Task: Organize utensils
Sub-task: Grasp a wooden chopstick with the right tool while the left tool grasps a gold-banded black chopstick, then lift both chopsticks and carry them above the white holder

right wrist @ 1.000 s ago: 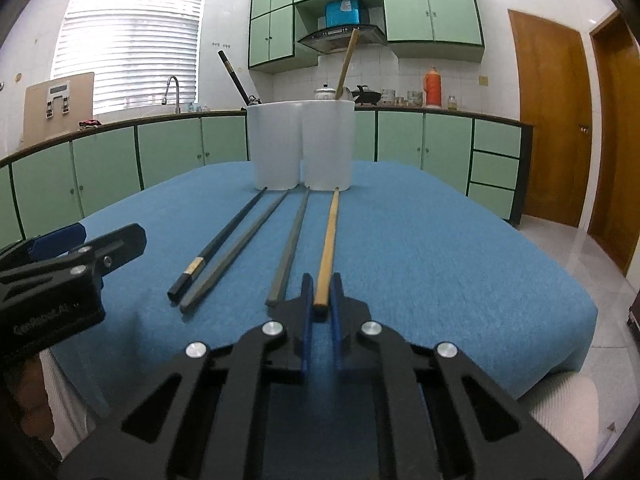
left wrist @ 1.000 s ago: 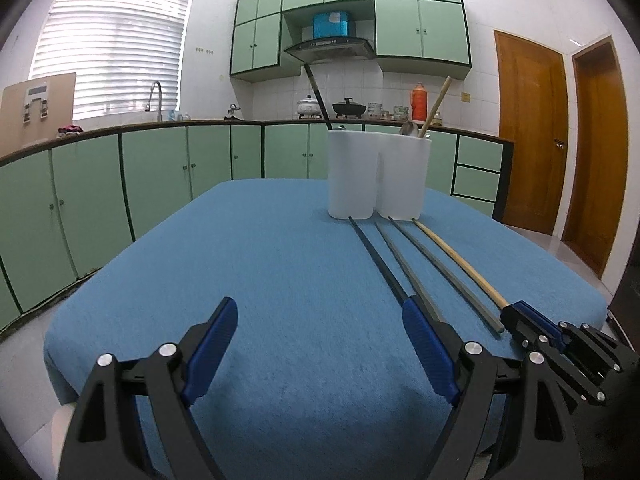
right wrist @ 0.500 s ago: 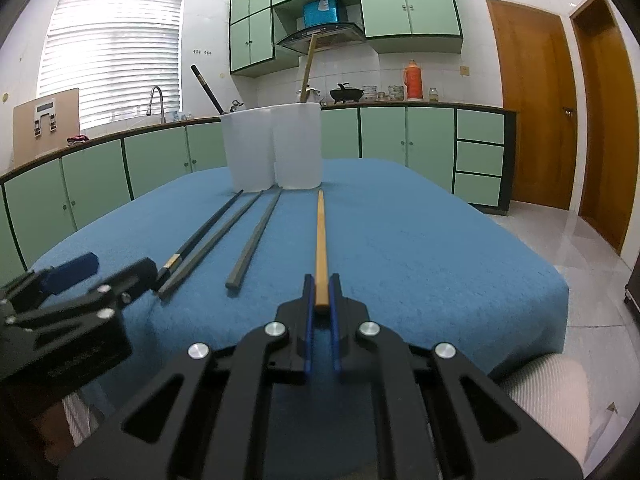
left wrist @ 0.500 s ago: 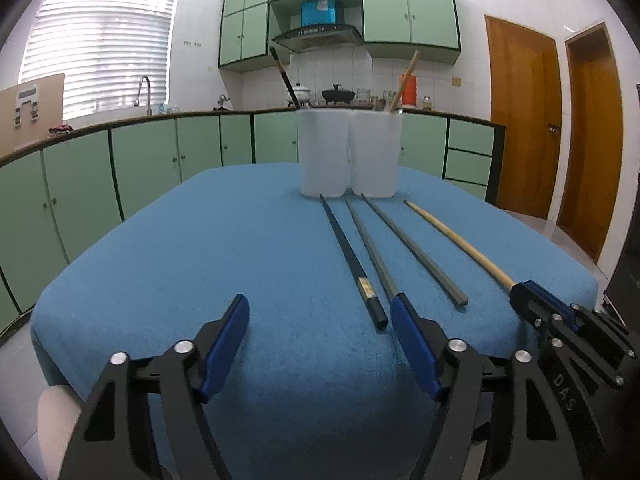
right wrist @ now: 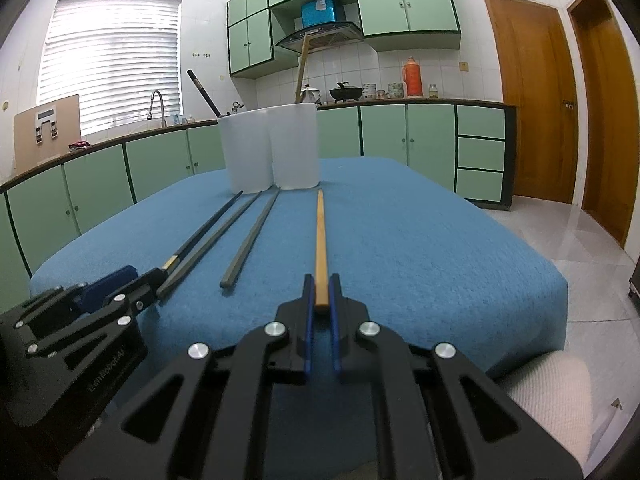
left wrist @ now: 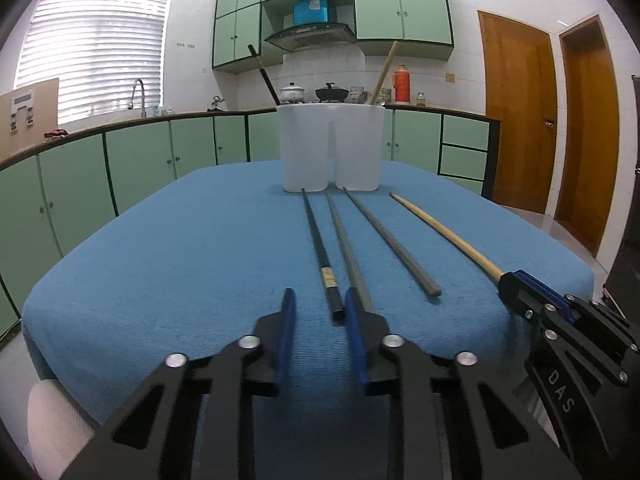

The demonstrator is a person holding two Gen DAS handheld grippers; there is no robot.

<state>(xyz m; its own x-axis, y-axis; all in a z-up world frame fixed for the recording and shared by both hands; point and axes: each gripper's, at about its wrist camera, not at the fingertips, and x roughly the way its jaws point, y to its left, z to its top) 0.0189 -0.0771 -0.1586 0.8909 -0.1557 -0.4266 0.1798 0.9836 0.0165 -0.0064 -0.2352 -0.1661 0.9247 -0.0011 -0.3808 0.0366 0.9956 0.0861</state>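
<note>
Right tongs [right wrist: 320, 302] clamp the wooden chopstick [right wrist: 320, 236]; left tongs [left wrist: 318, 312] narrow, holding nothing.
Left view shows the black chopstick's [left wrist: 320, 248] butt between its fingers; right view hides it behind the left tongs. Two grey chopsticks [left wrist: 384, 236] lie alongside. White holder [left wrist: 330, 148] beyond, on the blue surface [left wrist: 180, 248]; green kitchen cabinets [left wrist: 140, 160] behind.

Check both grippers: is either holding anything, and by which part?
The right gripper is shut on the wooden chopstick, gripping its near end. The left gripper holds nothing; its fingers straddle the near end of the black chopstick, not closed.
</note>
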